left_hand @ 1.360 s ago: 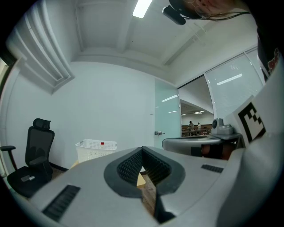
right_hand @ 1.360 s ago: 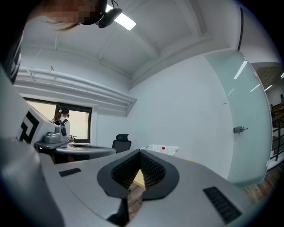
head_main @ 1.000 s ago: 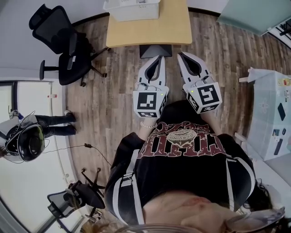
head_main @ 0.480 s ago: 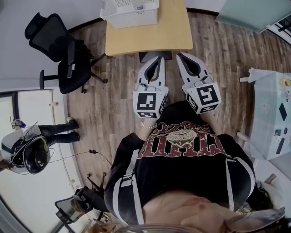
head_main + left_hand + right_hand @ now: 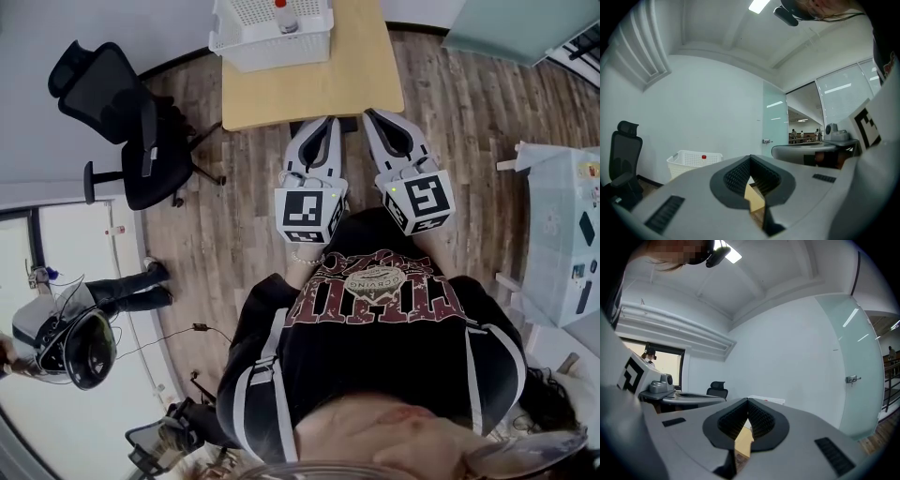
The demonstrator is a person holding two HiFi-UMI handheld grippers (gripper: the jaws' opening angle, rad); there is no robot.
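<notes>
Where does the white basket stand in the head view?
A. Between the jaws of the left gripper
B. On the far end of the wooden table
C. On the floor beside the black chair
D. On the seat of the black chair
B: the head view shows the basket sitting on the table at its far end, while the chair stands apart from it on the floor.

Smooth matt grey plastic on the shells of left gripper and right gripper; ribbed black rubbery pads inside. Pale wood table, smooth and matt. White perforated plastic basket. Grainy wood-look plank floor. Black padded cloth on chair
</notes>
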